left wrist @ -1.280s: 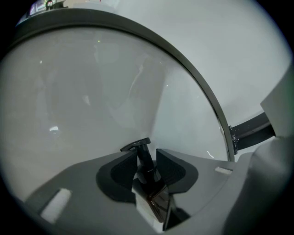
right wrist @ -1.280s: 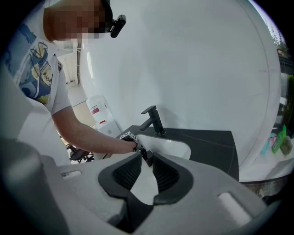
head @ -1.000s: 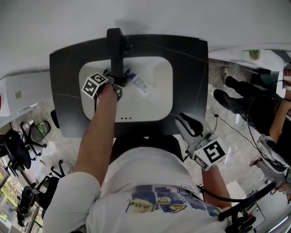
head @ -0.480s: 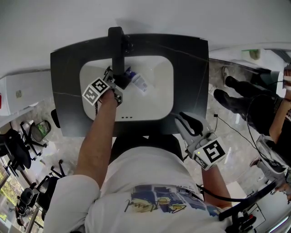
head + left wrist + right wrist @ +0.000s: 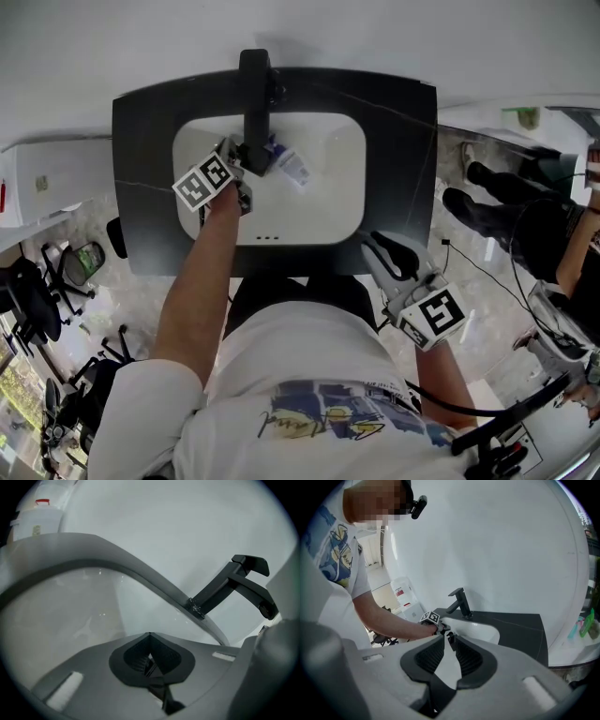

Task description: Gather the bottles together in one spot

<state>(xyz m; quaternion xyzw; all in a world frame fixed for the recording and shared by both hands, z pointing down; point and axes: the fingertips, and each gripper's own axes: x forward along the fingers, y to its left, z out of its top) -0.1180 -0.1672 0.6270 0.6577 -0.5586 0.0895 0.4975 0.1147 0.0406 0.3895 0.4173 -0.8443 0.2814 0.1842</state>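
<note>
A small clear bottle with a blue cap lies on its side in the white sink basin, just right of the black faucet. My left gripper reaches into the basin at the faucet's foot, left of the bottle, its tips partly hidden behind the spout. In the left gripper view its jaws are shut with nothing between them, and the bottle does not show there. My right gripper hangs off the counter's front right corner; its tips meet, holding nothing.
The basin is set in a black counter against a white wall. The faucet juts out over the basin. A white cabinet stands at the left. A green item sits on a ledge at the right.
My left gripper has shifted a little right, toward the faucet's foot. The bottle and my right gripper have stayed put.
</note>
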